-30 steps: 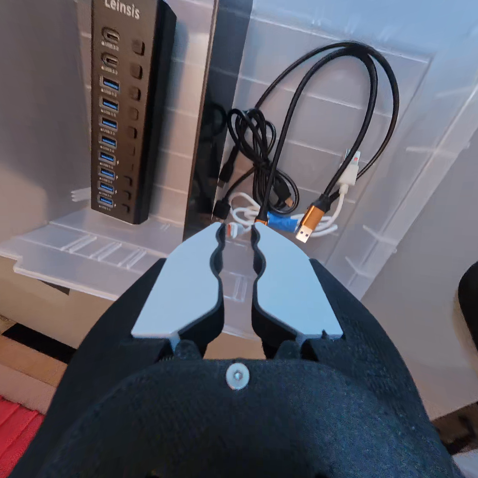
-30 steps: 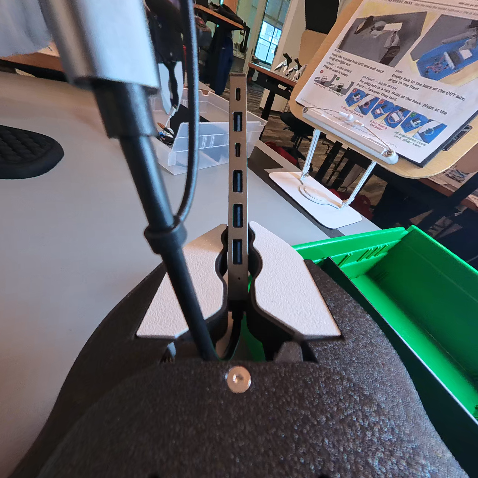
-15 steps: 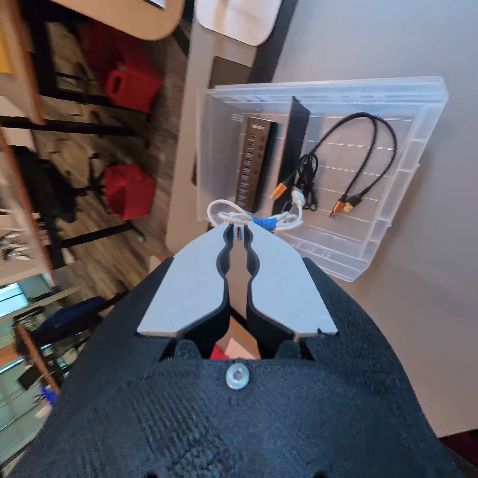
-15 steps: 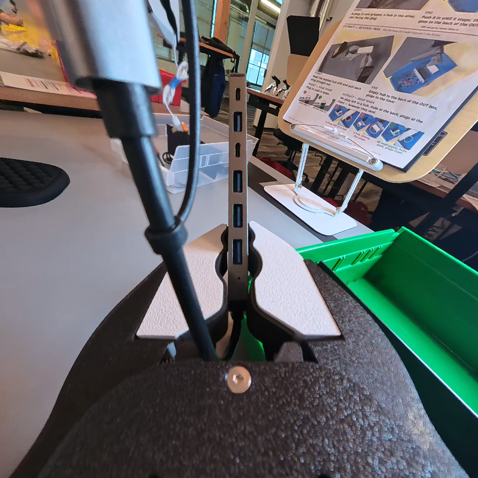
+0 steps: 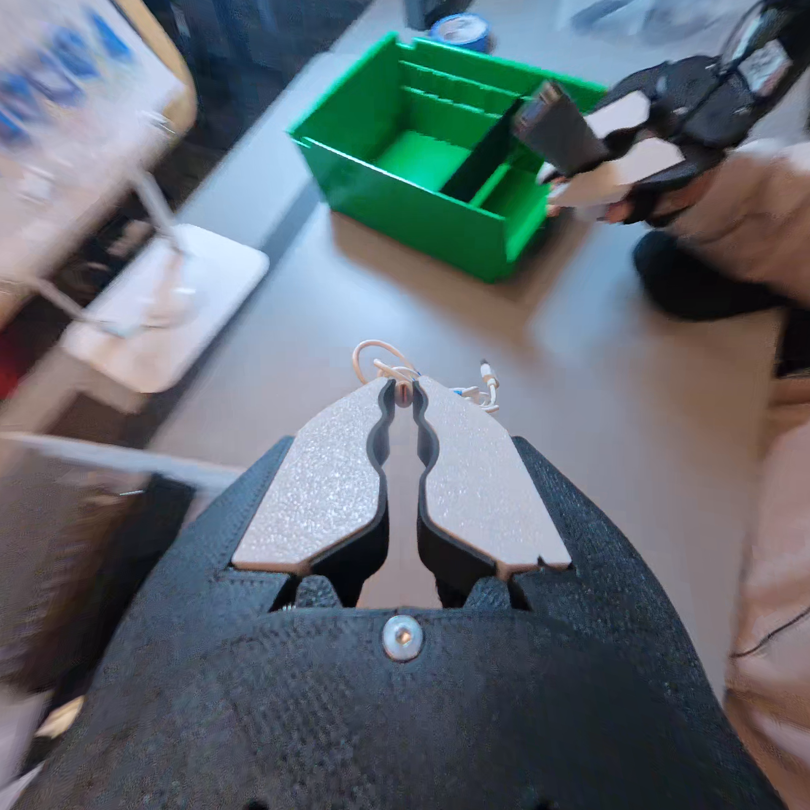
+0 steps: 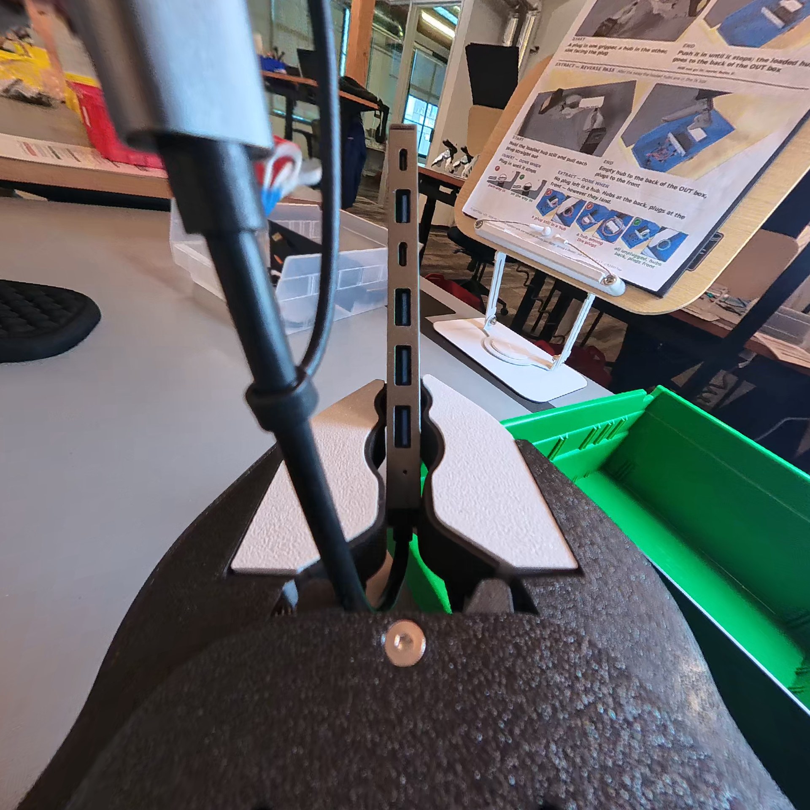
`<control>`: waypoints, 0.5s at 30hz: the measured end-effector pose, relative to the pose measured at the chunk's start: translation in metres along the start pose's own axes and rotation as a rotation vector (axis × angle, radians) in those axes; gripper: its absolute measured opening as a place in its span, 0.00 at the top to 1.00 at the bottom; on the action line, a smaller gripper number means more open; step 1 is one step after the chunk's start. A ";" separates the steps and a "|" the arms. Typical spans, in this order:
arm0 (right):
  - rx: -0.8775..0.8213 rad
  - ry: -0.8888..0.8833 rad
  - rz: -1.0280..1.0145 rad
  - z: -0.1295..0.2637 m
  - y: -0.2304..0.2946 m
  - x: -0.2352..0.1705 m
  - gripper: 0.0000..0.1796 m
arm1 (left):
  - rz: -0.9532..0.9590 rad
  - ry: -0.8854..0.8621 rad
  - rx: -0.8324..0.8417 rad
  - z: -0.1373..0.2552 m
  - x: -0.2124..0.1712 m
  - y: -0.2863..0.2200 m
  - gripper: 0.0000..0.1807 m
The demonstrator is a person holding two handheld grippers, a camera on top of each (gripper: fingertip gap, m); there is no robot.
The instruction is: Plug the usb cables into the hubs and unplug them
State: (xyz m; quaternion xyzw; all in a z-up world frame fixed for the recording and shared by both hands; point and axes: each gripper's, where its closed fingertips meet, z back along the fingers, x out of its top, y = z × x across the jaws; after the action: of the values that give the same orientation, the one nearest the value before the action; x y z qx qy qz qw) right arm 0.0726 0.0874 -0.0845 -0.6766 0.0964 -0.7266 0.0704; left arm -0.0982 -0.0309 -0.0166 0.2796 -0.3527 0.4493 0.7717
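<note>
Left hand-held gripper (image 5: pixel 402 388) pinches white cable's plug (image 5: pixel 401 393) (above table (image 5: pixel 570 438)).

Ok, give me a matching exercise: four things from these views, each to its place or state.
Things:
1. slim grey hub
2. white cable
3. green bin
4. clear plastic tray

Places or states:
A. plug pinched in the left gripper
B. far across the table, behind the hub
C. clamped upright in the right gripper
D. divided by a black partition

Pairs: 1-C, 2-A, 3-D, 4-B
</note>
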 end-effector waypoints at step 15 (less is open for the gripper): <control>0.011 0.007 0.109 -0.004 0.004 -0.014 0.94 | -0.134 -0.013 -0.055 -0.092 -0.052 -0.043 0.71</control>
State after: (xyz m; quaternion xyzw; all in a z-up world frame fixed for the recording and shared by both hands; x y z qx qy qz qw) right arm 0.0696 0.0866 -0.0992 -0.6674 0.1293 -0.7245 0.1133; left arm -0.0509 -0.0069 -0.1172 0.2844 -0.3502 0.3849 0.8052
